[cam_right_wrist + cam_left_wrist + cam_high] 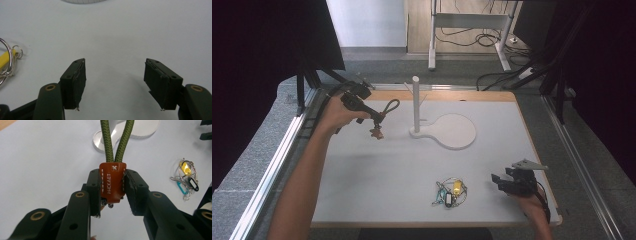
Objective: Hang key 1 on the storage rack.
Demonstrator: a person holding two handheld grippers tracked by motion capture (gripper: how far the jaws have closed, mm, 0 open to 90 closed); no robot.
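My left tongs [112, 186] clench the leather tab [112, 182] of the green loop [388, 106], at nine o'clock from the stand [416, 102]; my right tongs [115, 83] gape, released, over the worktop [377, 175].

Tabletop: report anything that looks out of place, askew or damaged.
Nothing looks damaged or spilled. The one untidy spot is the keyring bundle, a tangle of rings and yellow, black and teal tags near the front edge. The white stand stands upright, and the left tongs grip the lanyard's leather tab squarely.

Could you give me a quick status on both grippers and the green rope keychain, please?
Left gripper shut on keychain's brown leather tab, lifted left of white peg stand. Right gripper open, empty, beside key bundle. Nothing between keychain and stand.
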